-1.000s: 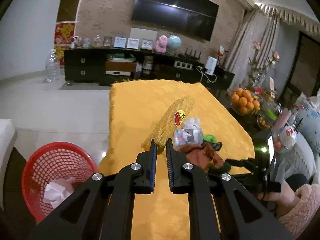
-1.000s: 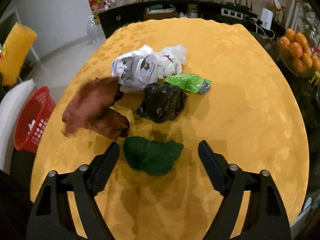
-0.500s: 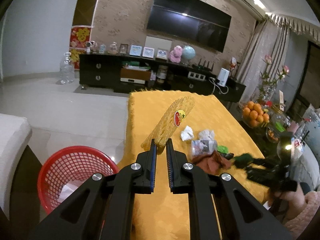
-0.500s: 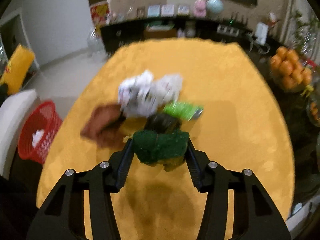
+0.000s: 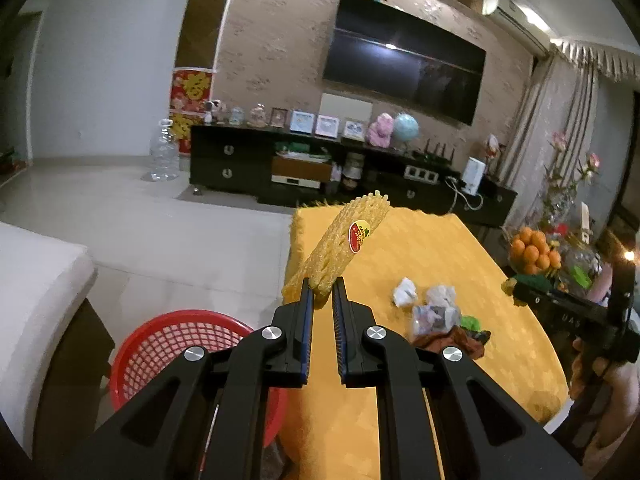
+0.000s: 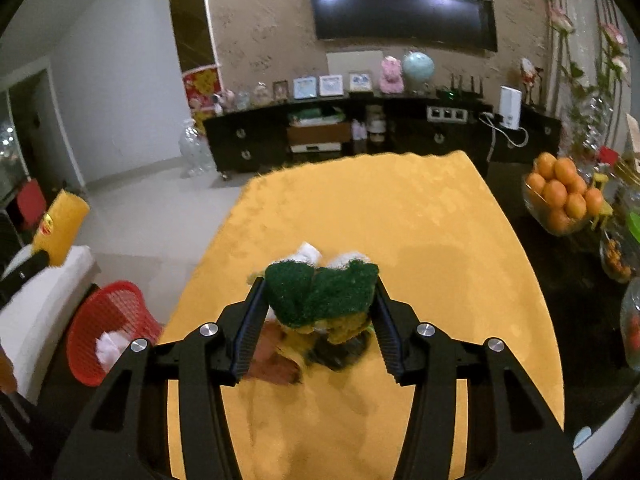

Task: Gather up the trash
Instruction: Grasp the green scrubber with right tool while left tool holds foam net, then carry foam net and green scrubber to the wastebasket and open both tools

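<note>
My left gripper [image 5: 322, 286] is shut on a yellow foam fruit net [image 5: 340, 248] with a red sticker, held in the air above the near left corner of the yellow table [image 5: 400, 248], close to the red basket [image 5: 160, 344]. My right gripper [image 6: 318, 294] is shut on a green scouring sponge [image 6: 320, 292] and holds it above the table [image 6: 360, 208]. The net also shows at the far left of the right wrist view [image 6: 60, 224]. On the table lie crumpled white wrappers [image 5: 432, 304], a brown rag [image 5: 456, 342] and a green packet [image 5: 472, 322].
The red basket [image 6: 108, 332] stands on the floor left of the table with white tissue inside. A white sofa [image 5: 36, 280] is beside it. A bowl of oranges [image 6: 560, 196] sits right of the table. A black TV cabinet [image 5: 320, 176] lines the far wall.
My right gripper closed on the green sponge and lifted it off the table. My left gripper moved left and up with the foam net, nearer the red basket.
</note>
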`<state>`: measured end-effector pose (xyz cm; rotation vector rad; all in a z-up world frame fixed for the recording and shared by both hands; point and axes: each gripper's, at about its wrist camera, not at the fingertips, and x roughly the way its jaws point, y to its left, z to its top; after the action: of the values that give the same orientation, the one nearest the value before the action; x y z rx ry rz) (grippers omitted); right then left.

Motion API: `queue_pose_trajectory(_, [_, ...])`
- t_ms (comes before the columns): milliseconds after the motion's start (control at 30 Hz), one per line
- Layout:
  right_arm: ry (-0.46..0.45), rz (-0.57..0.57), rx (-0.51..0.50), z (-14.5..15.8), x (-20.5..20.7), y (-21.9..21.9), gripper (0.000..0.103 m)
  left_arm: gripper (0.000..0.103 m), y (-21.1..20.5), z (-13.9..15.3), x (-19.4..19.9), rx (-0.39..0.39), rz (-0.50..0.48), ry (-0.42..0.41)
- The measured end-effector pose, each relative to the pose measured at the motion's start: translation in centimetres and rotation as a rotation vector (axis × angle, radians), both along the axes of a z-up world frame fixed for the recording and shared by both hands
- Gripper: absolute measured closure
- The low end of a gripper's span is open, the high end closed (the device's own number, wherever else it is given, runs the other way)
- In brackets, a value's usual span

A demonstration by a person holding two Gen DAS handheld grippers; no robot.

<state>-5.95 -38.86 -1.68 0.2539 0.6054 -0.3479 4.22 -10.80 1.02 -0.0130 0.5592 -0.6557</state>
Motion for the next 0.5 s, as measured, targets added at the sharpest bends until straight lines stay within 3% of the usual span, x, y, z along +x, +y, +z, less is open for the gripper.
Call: queue_pose_trajectory(500, [-0.057, 0.222, -0.013, 4.6, 7.6, 6.5, 0.054, 0.094, 6.3, 0.3, 2.3, -0.011, 0.184, 0.005])
